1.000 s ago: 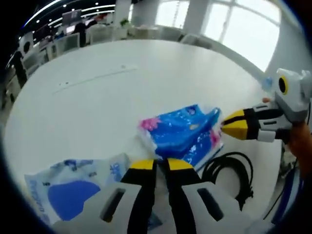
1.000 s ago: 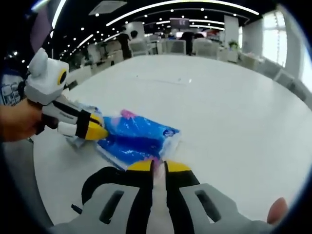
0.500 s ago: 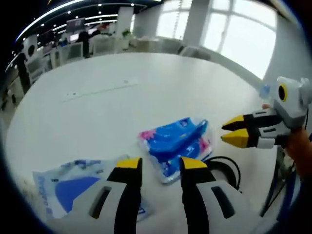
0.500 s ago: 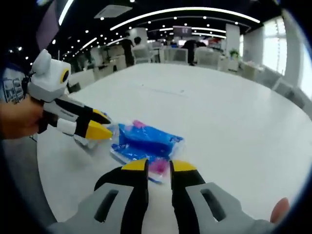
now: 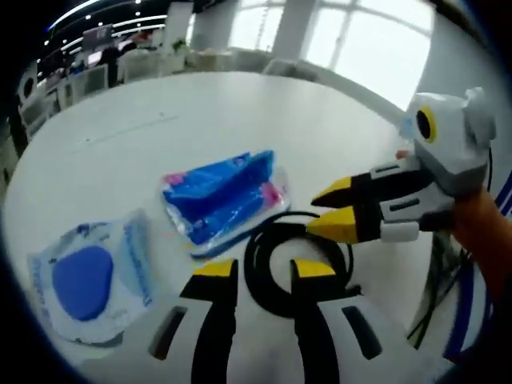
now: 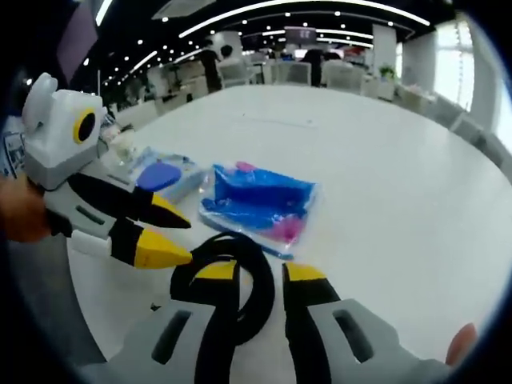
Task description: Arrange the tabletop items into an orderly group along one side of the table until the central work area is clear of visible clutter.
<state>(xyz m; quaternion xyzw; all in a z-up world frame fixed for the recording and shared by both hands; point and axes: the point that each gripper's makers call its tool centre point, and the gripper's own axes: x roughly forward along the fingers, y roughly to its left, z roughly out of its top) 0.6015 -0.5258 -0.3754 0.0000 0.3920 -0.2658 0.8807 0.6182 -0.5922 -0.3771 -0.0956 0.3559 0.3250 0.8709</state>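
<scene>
Nearest to me, my left hand-held gripper (image 5: 256,268) now stands with its yellow-tipped jaws parted and empty over the coiled black cable (image 5: 276,264); a second ago those jaws were shut, and half a second ago they had already spread. The cable lay off to the side then; now it sits right under the tips. In the right gripper view, my right hand-held gripper (image 6: 254,272) is likewise parted with nothing between its jaws, above the same coil (image 6: 232,280). It too was closed a second ago.

I count one cable, one blue tissue pack (image 5: 224,196) and one pale packet with a blue oval (image 5: 88,276), three items in all, on the white round desk (image 5: 176,120). The tissue pack (image 6: 260,200) lies just beyond the cable, touching its far loop. The pale packet (image 6: 164,176) rests beside the tissue pack, near the desk edge. Each gripper shows in the other's view, jaws apart (image 5: 336,208) (image 6: 160,232). Farther off, office desks and bright windows blur.
</scene>
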